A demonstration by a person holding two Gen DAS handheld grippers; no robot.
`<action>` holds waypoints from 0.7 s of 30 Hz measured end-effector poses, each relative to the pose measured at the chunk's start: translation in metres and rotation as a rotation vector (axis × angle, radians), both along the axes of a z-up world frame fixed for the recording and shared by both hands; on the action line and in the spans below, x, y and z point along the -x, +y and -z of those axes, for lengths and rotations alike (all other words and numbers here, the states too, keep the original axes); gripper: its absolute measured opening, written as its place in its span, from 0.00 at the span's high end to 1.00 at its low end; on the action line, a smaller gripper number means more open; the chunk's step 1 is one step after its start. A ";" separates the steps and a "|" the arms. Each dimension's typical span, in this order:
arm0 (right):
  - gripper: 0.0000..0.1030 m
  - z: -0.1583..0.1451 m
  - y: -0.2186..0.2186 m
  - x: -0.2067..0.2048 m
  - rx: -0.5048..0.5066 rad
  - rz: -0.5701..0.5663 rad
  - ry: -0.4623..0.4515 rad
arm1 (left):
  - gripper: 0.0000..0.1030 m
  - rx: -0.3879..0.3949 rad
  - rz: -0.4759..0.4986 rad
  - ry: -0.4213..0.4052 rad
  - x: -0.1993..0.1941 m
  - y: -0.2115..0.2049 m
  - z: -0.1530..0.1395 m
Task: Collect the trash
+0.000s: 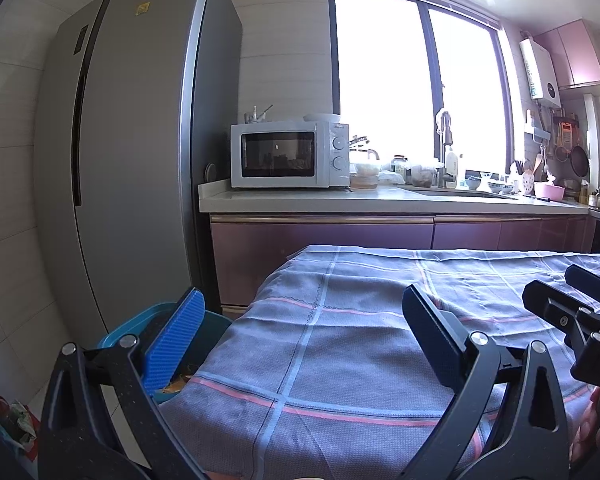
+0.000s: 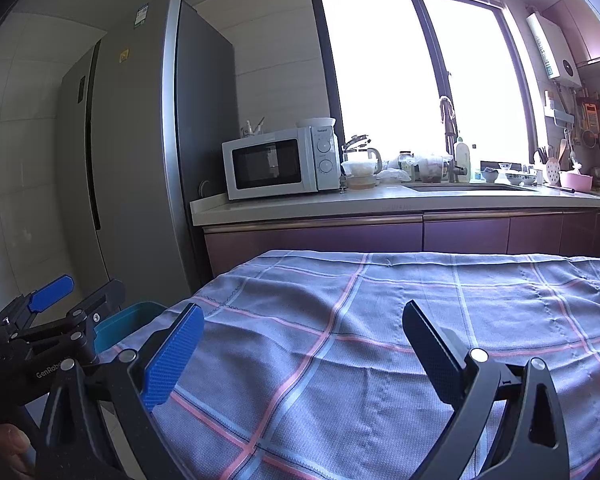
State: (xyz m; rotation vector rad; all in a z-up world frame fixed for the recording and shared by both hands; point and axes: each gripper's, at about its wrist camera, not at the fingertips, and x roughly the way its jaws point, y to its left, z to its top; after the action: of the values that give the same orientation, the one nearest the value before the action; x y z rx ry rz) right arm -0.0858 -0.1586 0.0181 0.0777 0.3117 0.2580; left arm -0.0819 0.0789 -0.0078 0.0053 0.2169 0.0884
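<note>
Bin (image 1: pixel 204 328) beside table, behind left tool (image 1: pixel 300 344) | tools open

Left tool (image 1: pixel 300 344): matte black frame, silver round screws at the joints, ribbed blue pad on one finger (image 1: pixel 176 340). Right tool (image 2: pixel 304 360): same black build, blue pad, silver screws. White "GenRobot" lettering on the left tool's body. Bare skin behind the handles.

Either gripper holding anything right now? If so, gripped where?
Nothing held. The left gripper and the right gripper both stand open over the checked tablecloth, with only cloth visible between the fingers.
</note>
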 end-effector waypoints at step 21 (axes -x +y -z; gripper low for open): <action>0.07 -0.002 0.003 0.000 -0.003 0.005 -0.008 | 0.05 -0.002 -0.004 -0.007 0.001 0.000 0.001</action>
State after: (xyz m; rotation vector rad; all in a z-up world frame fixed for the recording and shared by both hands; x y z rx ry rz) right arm -0.0860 -0.1553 0.0197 0.0806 0.3030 0.2540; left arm -0.0832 0.0792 -0.0086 0.0067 0.2101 0.0922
